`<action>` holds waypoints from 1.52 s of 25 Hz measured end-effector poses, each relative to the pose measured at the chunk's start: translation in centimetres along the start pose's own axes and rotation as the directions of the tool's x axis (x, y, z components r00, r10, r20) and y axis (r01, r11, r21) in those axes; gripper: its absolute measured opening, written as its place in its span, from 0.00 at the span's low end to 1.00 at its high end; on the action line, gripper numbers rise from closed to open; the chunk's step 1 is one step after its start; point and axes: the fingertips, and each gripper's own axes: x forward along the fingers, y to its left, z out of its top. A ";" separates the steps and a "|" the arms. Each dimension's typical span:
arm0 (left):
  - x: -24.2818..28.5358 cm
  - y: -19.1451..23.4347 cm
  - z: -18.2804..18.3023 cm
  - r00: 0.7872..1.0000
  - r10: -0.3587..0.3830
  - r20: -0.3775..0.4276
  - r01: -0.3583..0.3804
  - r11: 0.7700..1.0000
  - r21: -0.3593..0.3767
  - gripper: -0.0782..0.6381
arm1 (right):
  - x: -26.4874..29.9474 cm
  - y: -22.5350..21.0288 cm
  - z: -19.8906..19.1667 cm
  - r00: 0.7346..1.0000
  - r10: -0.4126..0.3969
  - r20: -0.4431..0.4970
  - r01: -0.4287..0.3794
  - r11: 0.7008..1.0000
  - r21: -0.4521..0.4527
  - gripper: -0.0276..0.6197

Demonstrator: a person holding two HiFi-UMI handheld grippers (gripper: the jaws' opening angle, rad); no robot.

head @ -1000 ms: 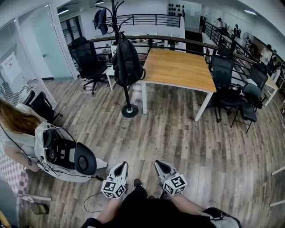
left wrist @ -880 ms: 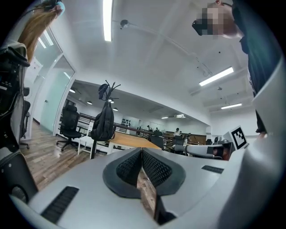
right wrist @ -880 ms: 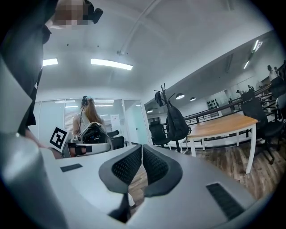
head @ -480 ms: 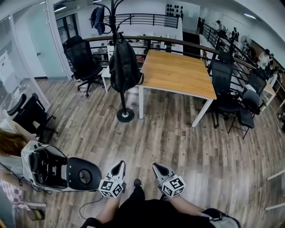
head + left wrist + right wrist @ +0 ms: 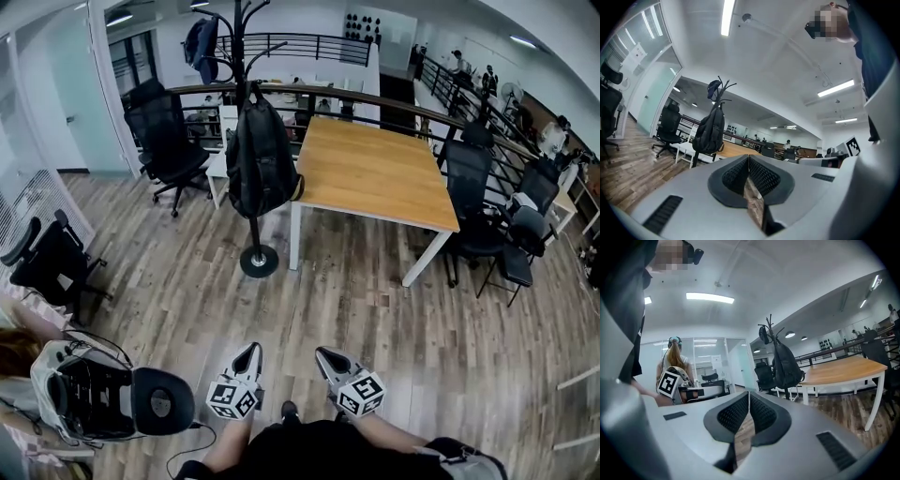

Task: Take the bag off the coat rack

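Upper left, the bag (image 5: pixel 260 155) on the coat rack (image 5: pixel 259 262) looks nearer than before; left gripper (image 5: pixel 248 351) and right gripper (image 5: pixel 322 354) jaws pressed together.

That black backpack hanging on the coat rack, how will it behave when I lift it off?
The backpack looks like soft fabric, so it will probably sag and swing once lifted. It bulges, so it may carry some weight. The coat rack is a thin pole on a small round base and might wobble if a strap snags.
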 end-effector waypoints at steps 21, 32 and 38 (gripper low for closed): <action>9.5 6.7 1.1 1.000 -0.023 0.002 0.023 1.000 0.002 0.13 | 7.6 -8.5 1.5 0.997 -0.070 0.015 0.070 0.998 0.012 0.10; 18.3 10.4 3.0 0.999 0.033 -0.014 -0.033 0.999 0.018 0.13 | 14.7 -17.1 4.8 0.995 -0.092 0.045 0.092 0.996 0.004 0.10; 23.7 12.1 5.9 0.997 0.071 0.006 -0.071 0.997 0.030 0.13 | 17.2 -22.1 7.6 0.996 -0.067 0.058 0.065 0.997 0.033 0.10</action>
